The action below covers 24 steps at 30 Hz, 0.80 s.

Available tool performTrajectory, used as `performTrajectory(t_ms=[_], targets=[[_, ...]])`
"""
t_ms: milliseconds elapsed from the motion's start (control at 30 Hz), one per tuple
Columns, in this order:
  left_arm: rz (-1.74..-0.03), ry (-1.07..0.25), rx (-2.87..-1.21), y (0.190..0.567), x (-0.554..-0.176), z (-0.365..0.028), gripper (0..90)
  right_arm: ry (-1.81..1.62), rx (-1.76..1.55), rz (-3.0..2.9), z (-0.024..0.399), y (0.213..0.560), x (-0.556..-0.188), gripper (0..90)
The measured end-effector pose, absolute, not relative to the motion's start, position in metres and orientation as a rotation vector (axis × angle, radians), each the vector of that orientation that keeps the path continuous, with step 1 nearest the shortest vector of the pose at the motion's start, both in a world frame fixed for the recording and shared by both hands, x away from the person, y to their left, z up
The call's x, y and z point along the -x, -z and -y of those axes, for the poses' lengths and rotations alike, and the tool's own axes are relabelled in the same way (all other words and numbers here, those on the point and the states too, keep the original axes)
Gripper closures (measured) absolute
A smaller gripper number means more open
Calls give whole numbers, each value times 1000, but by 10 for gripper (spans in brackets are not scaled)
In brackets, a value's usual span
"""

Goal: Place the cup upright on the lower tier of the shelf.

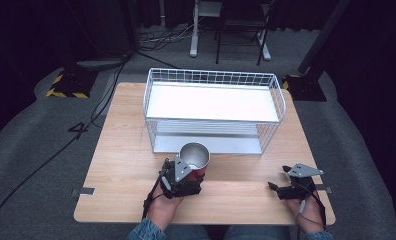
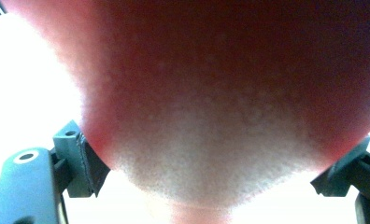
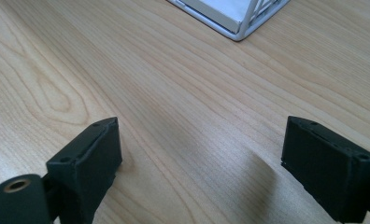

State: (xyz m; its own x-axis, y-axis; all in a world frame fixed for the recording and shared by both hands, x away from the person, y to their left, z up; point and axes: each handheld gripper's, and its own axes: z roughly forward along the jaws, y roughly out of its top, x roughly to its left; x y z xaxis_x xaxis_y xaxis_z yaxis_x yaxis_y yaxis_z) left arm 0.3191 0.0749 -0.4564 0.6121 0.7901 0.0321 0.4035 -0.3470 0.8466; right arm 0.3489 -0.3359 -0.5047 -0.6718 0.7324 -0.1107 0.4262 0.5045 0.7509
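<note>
While the left gripper [image 1: 186,172] clamps a red metal cup [image 1: 195,159] just in front of the white wire rack [image 1: 151,95], the cup's red wall bulges between its jaws; rightward, the right gripper [image 1: 281,180] rests open above the wooden table [image 1: 121,150].

A cup [image 1: 194,157] with a shiny brushed-metal inside and a smooth red outside. A white-coated wire basket [image 1: 213,107] sits on a pale, matt wood-grain table [image 1: 126,150]. Matt black plastic jaws.
</note>
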Motion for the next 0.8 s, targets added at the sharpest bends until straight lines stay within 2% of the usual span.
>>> performTrajectory(t_ms=[800], targets=[[-976,-555,-1930,453,-378,-39,166,-1002,-967,-2338,336,505,-351,119]])
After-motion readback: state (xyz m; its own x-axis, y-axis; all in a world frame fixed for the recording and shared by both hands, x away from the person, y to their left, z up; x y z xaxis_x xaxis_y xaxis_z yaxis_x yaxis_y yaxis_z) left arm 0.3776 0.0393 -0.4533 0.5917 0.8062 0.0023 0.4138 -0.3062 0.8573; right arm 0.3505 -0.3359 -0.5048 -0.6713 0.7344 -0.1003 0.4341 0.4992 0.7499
